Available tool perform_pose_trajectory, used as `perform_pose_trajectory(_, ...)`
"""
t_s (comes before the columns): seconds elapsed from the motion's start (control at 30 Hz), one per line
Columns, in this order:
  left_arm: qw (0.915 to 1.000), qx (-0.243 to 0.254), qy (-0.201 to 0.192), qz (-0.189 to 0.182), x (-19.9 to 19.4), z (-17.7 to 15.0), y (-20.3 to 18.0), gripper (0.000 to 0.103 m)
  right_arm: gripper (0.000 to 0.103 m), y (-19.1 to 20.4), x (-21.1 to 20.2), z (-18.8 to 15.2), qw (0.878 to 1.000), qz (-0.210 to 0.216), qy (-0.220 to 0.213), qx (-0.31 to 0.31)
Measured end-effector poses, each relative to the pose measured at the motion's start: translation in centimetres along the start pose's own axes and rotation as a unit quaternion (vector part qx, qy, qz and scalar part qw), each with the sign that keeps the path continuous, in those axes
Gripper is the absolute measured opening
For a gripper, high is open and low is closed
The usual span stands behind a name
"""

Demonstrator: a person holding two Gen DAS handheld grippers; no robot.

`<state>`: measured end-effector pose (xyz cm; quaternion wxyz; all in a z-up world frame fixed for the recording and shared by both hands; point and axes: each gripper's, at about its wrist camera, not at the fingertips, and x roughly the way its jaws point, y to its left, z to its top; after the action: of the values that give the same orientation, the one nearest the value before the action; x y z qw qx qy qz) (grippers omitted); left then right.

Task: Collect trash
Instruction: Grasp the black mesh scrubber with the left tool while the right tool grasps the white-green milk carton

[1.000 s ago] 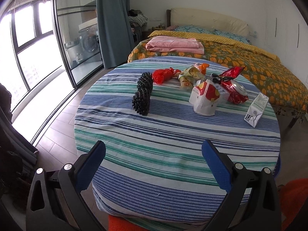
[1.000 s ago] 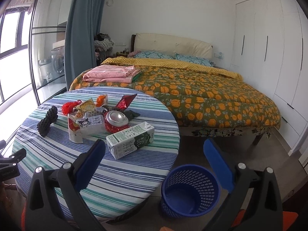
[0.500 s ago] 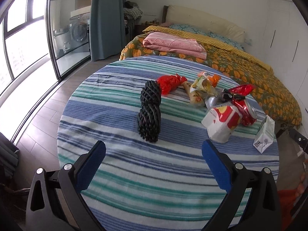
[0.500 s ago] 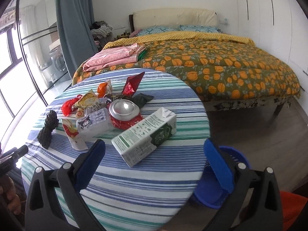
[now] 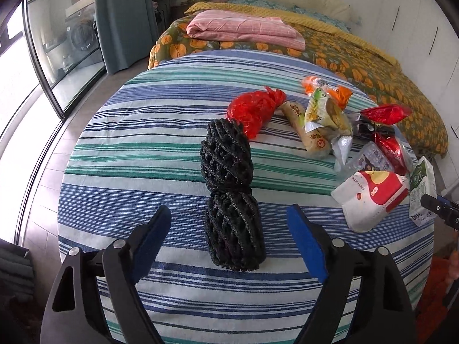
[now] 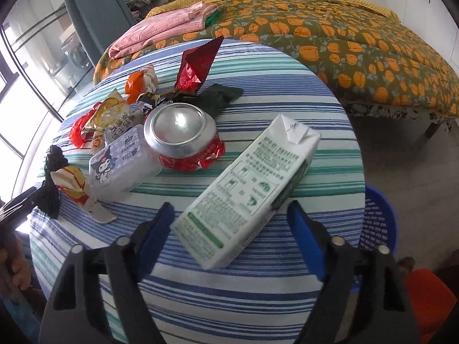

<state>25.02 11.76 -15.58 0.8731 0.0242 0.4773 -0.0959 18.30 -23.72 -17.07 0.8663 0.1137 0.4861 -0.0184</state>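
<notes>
A round table with a striped cloth (image 5: 137, 172) carries the trash. A black mesh bundle (image 5: 229, 172) lies lengthwise, its near end between the fingers of my left gripper (image 5: 228, 215). Those jaws are closing, with clear gaps to the bundle on both sides. A green-and-white milk carton (image 6: 246, 189) lies slanted between the fingers of my right gripper (image 6: 231, 209). These jaws are closing too, with the pads close to the carton and no visible press on it. Farther back lie a crushed red can (image 6: 183, 137), a clear plastic box (image 6: 123, 157) and a red-and-white pouch (image 5: 370, 197).
A red plastic bag (image 5: 252, 109), snack wrappers (image 5: 324, 114) and a red foil wrapper (image 6: 198, 66) lie across the table's far half. A blue mesh basket (image 6: 378, 220) stands on the floor by the table's right edge. A bed (image 6: 344, 28) is behind, glass doors on the left.
Both grippers came forward and down over the table and their jaws narrowed. The black bundle now lies between the left fingers, the milk carton between the right ones.
</notes>
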Motion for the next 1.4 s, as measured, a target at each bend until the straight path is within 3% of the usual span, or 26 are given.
perform_pose_trajectory(0.1,0.9998,0.009,0.017,-0.011,1.2,0.1,0.0,0.063,0.055,-1.1,-1.2,-0.2,1.000,0.006,0.010,-0.022)
perform_pose_trajectory(0.17,0.9993,0.010,0.032,-0.016,2.1,0.1,0.0,0.038,0.054,-1.5,-1.5,-0.1,0.999,0.015,0.025,-0.037)
perform_pose_trajectory(0.27,0.9992,0.002,0.033,-0.022,2.0,-0.2,0.2,0.035,0.054,-1.5,-1.7,0.4,0.997,0.004,0.045,-0.065)
perform_pose_trajectory(0.33,0.9985,-0.004,0.038,-0.039,1.2,-0.8,0.3,0.034,0.056,-1.6,-1.5,0.8,0.996,-0.010,0.056,-0.070)
perform_pose_trajectory(0.4,0.9980,0.002,0.041,-0.048,0.1,-1.7,0.1,0.034,0.065,-1.6,-1.0,1.4,0.995,-0.026,0.065,-0.072)
perform_pose_trajectory(0.57,0.9966,0.032,0.054,-0.054,-1.4,-4.1,-1.6,0.034,0.066,-1.6,1.1,3.4,0.995,-0.037,0.082,-0.050)
perform_pose_trajectory(0.6,0.9965,0.039,0.054,-0.050,-1.6,-4.4,-2.0,0.035,0.064,-1.8,1.4,3.8,0.995,-0.039,0.082,-0.046)
perform_pose_trajectory(0.63,0.9967,0.046,0.052,-0.043,-1.7,-4.6,-2.4,0.037,0.052,-2.0,1.5,4.0,0.995,-0.040,0.080,-0.042)
perform_pose_trajectory(0.67,0.9970,0.050,0.049,-0.035,-1.7,-4.6,-2.8,0.040,0.048,-2.2,1.4,4.2,0.996,-0.037,0.078,-0.040)
perform_pose_trajectory(0.77,0.9974,0.051,0.044,-0.026,-1.6,-4.5,-3.1,0.049,0.045,-2.5,0.2,4.2,0.997,-0.025,0.063,-0.041)
perform_pose_trajectory(0.83,0.9976,0.047,0.045,-0.024,-1.2,-4.2,-3.2,0.049,0.043,-2.6,-0.7,4.0,0.997,-0.017,0.053,-0.048)
perform_pose_trajectory(0.87,0.9976,0.047,0.046,-0.023,-1.0,-4.0,-3.3,0.048,0.043,-2.7,-1.4,3.8,0.998,-0.007,0.047,-0.050)
perform_pose_trajectory(0.93,0.9973,0.052,0.050,-0.014,-0.5,-3.8,-3.5,0.036,0.043,-2.9,-2.2,3.6,0.998,0.006,0.041,-0.055)
perform_pose_trajectory(1.03,0.9977,0.050,0.043,-0.013,-0.7,-3.9,-3.7,0.032,0.042,-4.4,-3.8,3.1,0.998,0.031,0.027,-0.051)
perform_pose_trajectory(1.23,0.9980,0.019,0.010,-0.059,-5.0,-5.2,-4.3,0.031,0.042,-10.6,-6.9,1.7,0.996,0.091,0.003,0.023)
perform_pose_trajectory(1.4,0.9894,0.057,-0.020,-0.132,-9.7,-4.9,-10.8,0.031,0.042,-16.7,-9.3,0.5,0.994,0.088,-0.029,0.058)
